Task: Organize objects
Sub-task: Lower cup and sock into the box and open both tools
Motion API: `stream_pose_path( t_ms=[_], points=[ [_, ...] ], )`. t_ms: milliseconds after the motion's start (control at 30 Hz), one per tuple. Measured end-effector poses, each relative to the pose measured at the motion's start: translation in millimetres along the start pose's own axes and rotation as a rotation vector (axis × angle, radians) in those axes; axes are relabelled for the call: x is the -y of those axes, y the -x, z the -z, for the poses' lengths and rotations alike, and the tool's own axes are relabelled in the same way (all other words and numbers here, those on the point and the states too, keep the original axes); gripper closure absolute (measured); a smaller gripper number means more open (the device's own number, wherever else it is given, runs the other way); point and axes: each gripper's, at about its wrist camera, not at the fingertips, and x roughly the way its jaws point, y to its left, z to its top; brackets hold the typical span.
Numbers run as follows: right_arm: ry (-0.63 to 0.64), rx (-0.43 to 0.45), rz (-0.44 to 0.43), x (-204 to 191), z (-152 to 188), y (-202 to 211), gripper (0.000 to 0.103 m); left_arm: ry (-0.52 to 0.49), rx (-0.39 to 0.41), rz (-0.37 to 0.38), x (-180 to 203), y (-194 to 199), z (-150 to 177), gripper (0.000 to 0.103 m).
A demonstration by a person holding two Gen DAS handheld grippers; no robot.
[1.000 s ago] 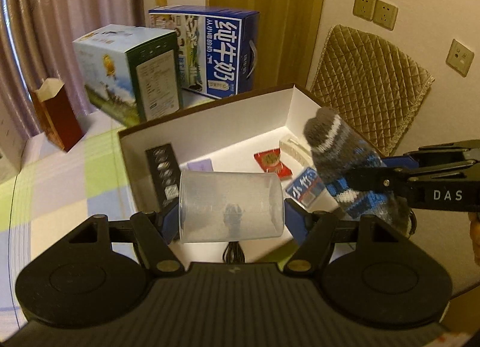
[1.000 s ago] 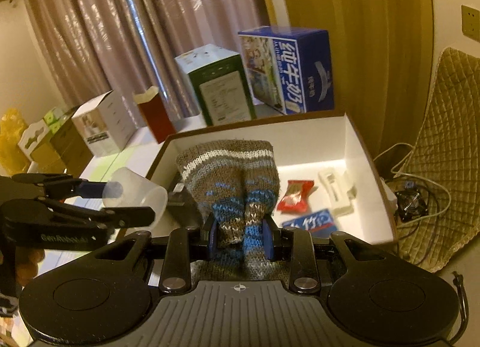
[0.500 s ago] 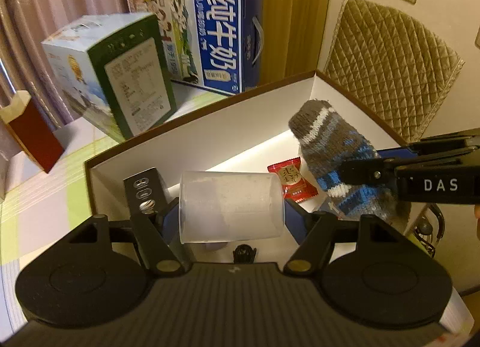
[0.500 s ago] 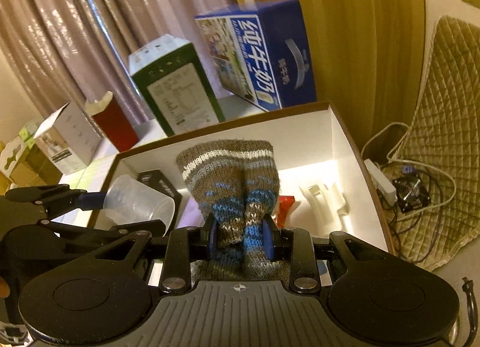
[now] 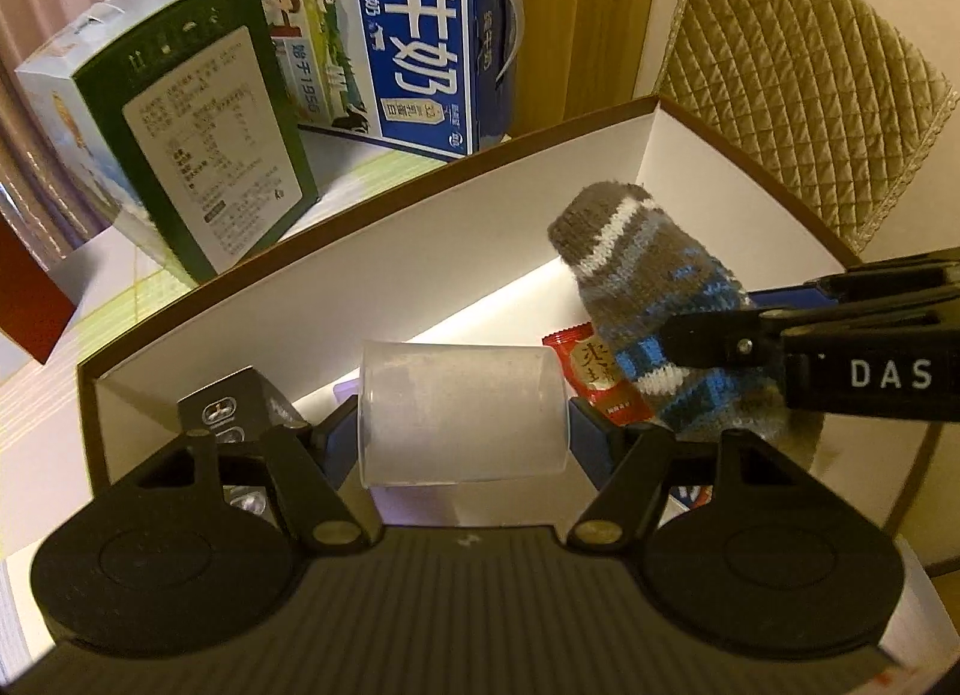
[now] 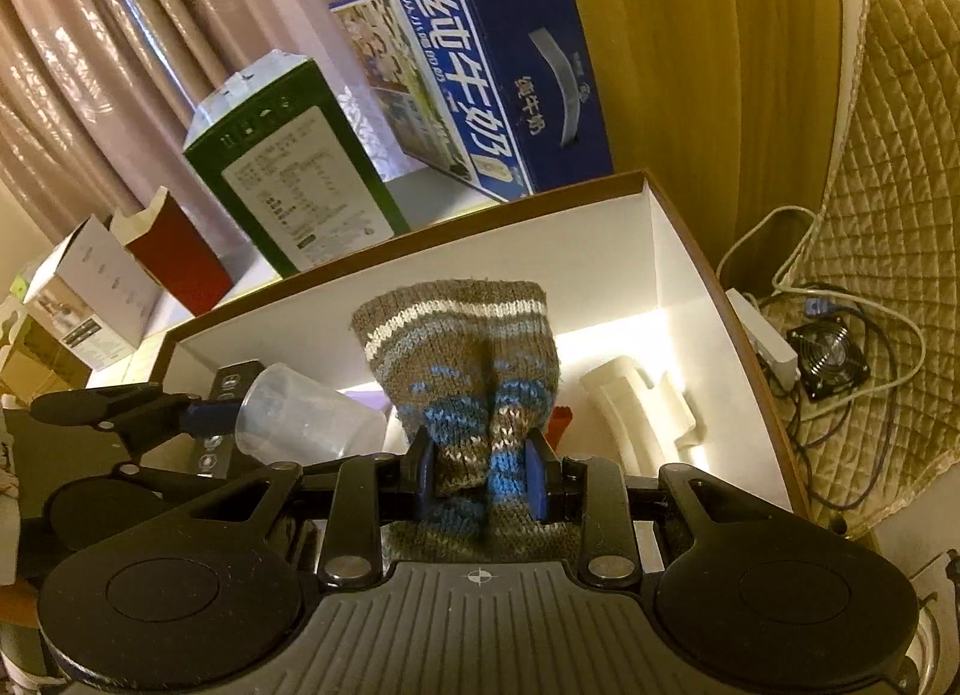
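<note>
Holding a translucent plastic cup [image 5: 462,413] sideways, the left gripper [image 5: 462,431] hangs over the white box [image 5: 420,251] near its left wall; the right gripper [image 6: 480,479], clamped on a knitted sock [image 6: 462,347], hovers mid-box above a red packet [image 5: 600,377].

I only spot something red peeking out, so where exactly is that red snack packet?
In the left wrist view, the red snack packet lies inside the white box, between the clear plastic cup and the knitted sock.
</note>
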Motion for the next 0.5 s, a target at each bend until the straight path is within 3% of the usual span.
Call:
stream_pose_path(
  t_ms=[100, 233, 500],
  points=[
    [-0.011, -0.005, 0.004, 3, -2, -5, 0.076, 0.002, -0.007, -0.005, -2, -9, -2, 0.035],
    [-0.021, -0.012, 0.003, 5, -3, -8, 0.076, 0.009, -0.009, -0.010, -5, -15, -2, 0.027],
    [-0.019, -0.023, -0.007, 2, -4, -14, 0.076, -0.008, -0.003, -0.027, -12, -8, 0, 0.027]
  ],
)
